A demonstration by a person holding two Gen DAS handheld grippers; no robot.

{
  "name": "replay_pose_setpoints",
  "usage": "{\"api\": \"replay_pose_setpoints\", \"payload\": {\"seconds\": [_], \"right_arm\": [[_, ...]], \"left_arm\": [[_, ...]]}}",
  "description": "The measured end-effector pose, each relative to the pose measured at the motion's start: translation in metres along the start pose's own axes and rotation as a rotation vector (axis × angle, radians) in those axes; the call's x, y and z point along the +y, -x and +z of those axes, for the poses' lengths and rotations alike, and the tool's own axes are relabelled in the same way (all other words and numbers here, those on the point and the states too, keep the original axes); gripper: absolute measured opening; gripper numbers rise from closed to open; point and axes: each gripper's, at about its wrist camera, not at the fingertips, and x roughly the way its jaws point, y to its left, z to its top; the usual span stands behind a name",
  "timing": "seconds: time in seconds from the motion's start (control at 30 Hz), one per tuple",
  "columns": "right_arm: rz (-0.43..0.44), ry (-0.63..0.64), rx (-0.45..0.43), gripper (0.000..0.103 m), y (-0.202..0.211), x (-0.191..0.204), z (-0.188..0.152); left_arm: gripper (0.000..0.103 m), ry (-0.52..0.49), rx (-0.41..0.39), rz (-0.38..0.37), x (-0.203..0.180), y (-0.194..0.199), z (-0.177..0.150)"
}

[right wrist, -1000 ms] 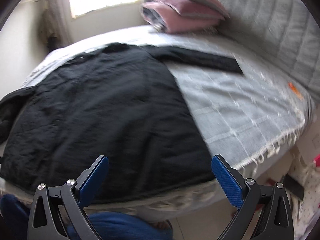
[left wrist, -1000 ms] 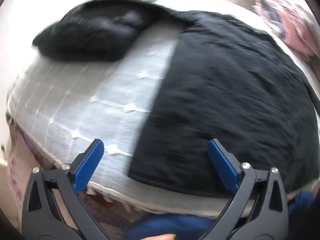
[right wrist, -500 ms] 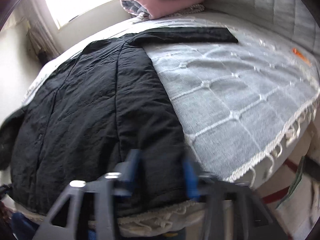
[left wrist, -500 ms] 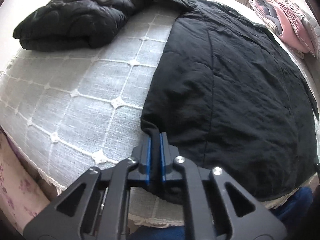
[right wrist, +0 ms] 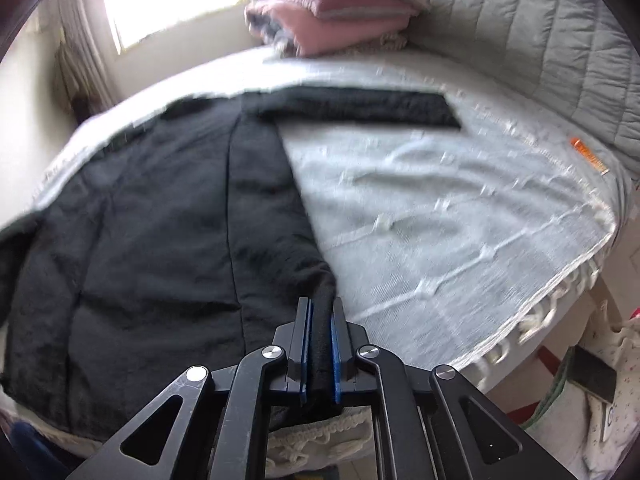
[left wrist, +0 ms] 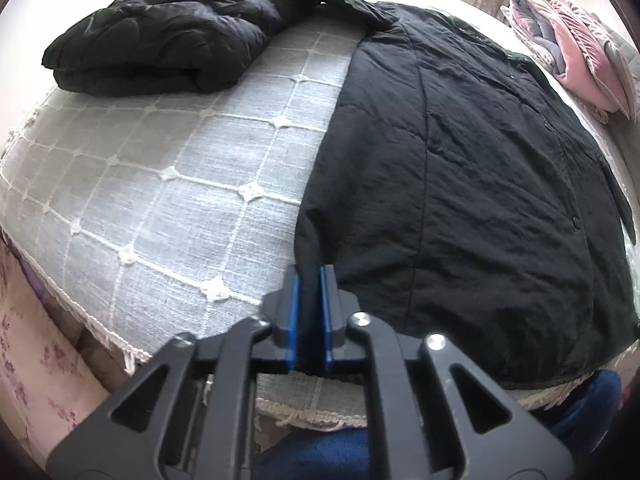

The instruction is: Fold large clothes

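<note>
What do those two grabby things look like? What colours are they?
Both look alike. The left hand-held gripper has black plastic arms with triangle-shaped holes, round silver screws at the joints, and two flat fingers lined with bright blue pads. The right hand-held gripper is the same: black frame, triangle cut-outs, silver screws, blue pads. No cables, labels or sleeves show.
</note>
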Motion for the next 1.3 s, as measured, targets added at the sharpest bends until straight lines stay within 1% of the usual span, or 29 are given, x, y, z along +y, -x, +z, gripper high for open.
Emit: {"api": "replay_pose_setpoints", "payload": {"seconds": [0.03, 0.07, 0.13, 0.17, 0.2, 0.23, 0.27, 0.3, 0.37, 0.43, 0.47, 0.5, 0.57, 0.63, 0.67, 0.73, 0.77, 0.8, 0.9, 0.97, 1.03, 1.13, 1.2, 1.3], "right_arm": [[0.009, -0.006, 0.005, 0.013, -0.003, -0.002, -0.004], [0.013, -0.021, -0.004, 0.017, -0.001, -0.007, -0.008], [0.013, -0.061, -0.034, 0.023, 0.008, -0.019, -0.009], [0.008, -0.080, -0.056, 0.029, 0.014, -0.026, -0.007], [0.010, -0.101, -0.078, 0.035, 0.020, -0.034, -0.003], [0.026, -0.133, -0.096, 0.056, 0.025, -0.043, 0.003], [0.046, -0.169, -0.110, 0.075, 0.028, -0.051, 0.009], [0.069, -0.208, -0.125, 0.077, 0.029, -0.059, 0.017], [0.114, -0.270, -0.135, 0.077, 0.025, -0.071, 0.034], [0.149, -0.317, -0.137, 0.077, 0.012, -0.080, 0.058], [0.167, -0.343, -0.127, 0.077, 0.001, -0.084, 0.070], [0.184, -0.368, -0.111, 0.077, -0.011, -0.085, 0.080], [0.192, -0.391, -0.077, 0.077, -0.033, -0.086, 0.099], [0.196, -0.374, -0.061, 0.077, -0.058, -0.084, 0.123], [0.185, -0.370, -0.063, 0.077, -0.067, -0.085, 0.136], [0.170, -0.394, -0.067, 0.077, -0.087, -0.094, 0.161], [0.163, -0.417, -0.068, 0.077, -0.097, -0.100, 0.172], [0.165, -0.449, -0.067, 0.077, -0.107, -0.107, 0.182], [0.160, -0.569, -0.064, 0.077, -0.138, -0.132, 0.201], [0.145, -0.647, -0.053, 0.077, -0.158, -0.147, 0.206], [0.134, -0.691, -0.042, 0.077, -0.175, -0.155, 0.210], [0.133, -0.689, -0.064, 0.077, -0.192, -0.160, 0.219], [0.110, -0.705, -0.096, 0.077, -0.202, -0.165, 0.225], [0.126, -0.825, -0.146, 0.075, -0.210, -0.180, 0.230]], "left_arm": [[0.017, 0.006, -0.014, 0.007, 0.002, 0.004, 0.002], [0.020, 0.006, -0.025, 0.022, 0.003, 0.008, 0.003], [0.024, 0.006, -0.054, 0.048, 0.006, 0.017, 0.006], [0.027, 0.008, -0.077, 0.059, 0.006, 0.024, 0.010], [0.034, 0.012, -0.091, 0.060, 0.005, 0.028, 0.014], [0.039, 0.017, -0.106, 0.055, 0.002, 0.032, 0.020], [0.046, 0.024, -0.127, 0.036, -0.003, 0.037, 0.028], [0.049, 0.024, -0.142, 0.019, -0.009, 0.039, 0.033], [0.049, 0.011, -0.163, -0.018, -0.031, 0.042, 0.049], [0.053, -0.001, -0.169, -0.072, -0.055, 0.039, 0.060], [0.060, -0.011, -0.171, -0.101, -0.072, 0.035, 0.068], [0.064, -0.020, -0.173, -0.114, -0.087, 0.030, 0.075], [0.065, -0.039, -0.149, -0.124, -0.119, 0.017, 0.087], [0.065, -0.057, -0.129, -0.161, -0.147, 0.004, 0.098], [0.065, -0.070, -0.113, -0.162, -0.166, -0.005, 0.106], [0.065, -0.076, -0.101, -0.160, -0.190, -0.015, 0.115], [0.069, -0.079, -0.106, -0.167, -0.205, -0.023, 0.123], [0.075, -0.082, -0.104, -0.168, -0.212, -0.027, 0.125], [0.076, -0.130, -0.100, -0.130, -0.244, -0.056, 0.133], [0.076, -0.169, -0.098, -0.090, -0.251, -0.071, 0.130], [0.076, -0.187, -0.073, -0.067, -0.253, -0.085, 0.124], [0.076, -0.148, -0.067, -0.088, -0.244, -0.089, 0.125], [0.076, -0.114, -0.082, -0.099, -0.237, -0.087, 0.129], [0.076, -0.087, -0.074, -0.106, -0.230, -0.090, 0.129]]}}
